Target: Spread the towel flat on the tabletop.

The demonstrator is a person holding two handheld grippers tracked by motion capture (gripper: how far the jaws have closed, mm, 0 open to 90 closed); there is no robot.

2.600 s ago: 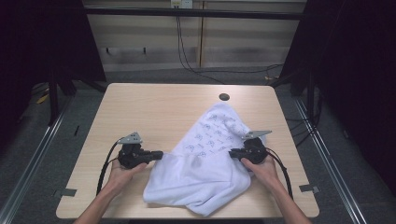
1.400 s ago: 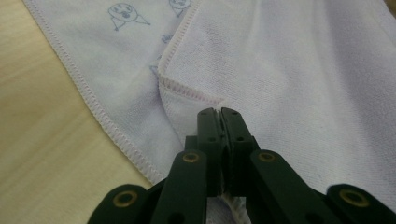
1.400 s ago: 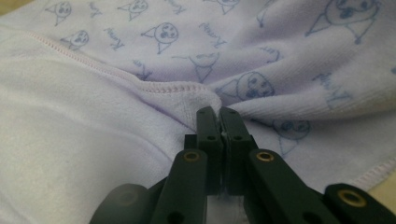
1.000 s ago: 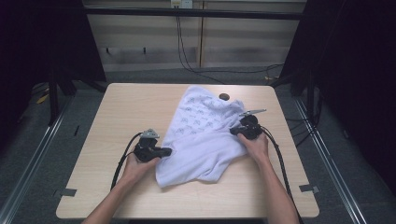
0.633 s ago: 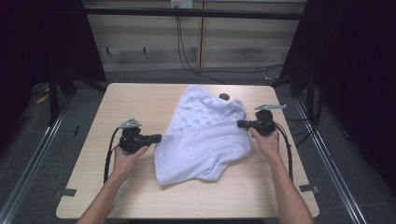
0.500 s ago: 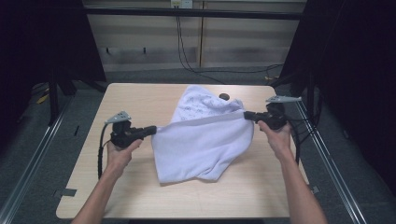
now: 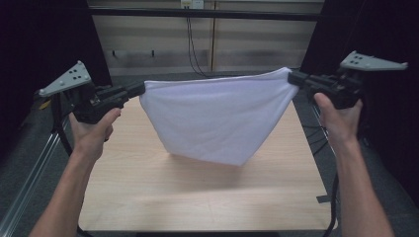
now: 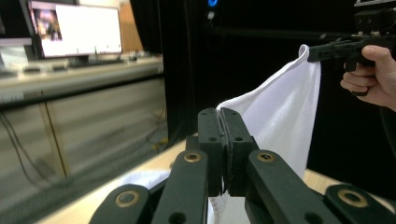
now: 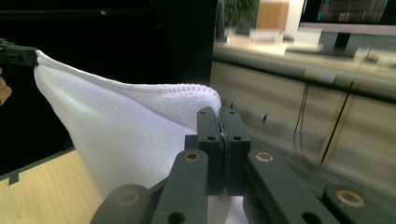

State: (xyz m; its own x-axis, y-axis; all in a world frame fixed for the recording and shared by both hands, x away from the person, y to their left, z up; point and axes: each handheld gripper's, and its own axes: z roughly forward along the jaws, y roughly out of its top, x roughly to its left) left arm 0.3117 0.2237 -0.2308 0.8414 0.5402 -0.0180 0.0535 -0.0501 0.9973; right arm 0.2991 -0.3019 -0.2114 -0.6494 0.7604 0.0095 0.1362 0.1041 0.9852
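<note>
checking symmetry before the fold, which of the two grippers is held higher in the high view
The right gripper, pinching the white towel at its raised corner; the left gripper sits slightly lower, so the top edge slopes.

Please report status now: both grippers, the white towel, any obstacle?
Left gripper and right gripper shut on towel corners. White towel stretched, hanging above table. No obstacle seen.

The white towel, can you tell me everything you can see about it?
The white towel looks soft and fluffy, like terry cloth, with a stitched hem along its top edge. It hangs in the air above the wooden table, stretched out wide. The left hand-held gripper pinches one top corner and the right hand-held gripper pinches the other, both shut tight. Its top edge runs nearly straight, and the rest sags to a rounded point below.
</note>
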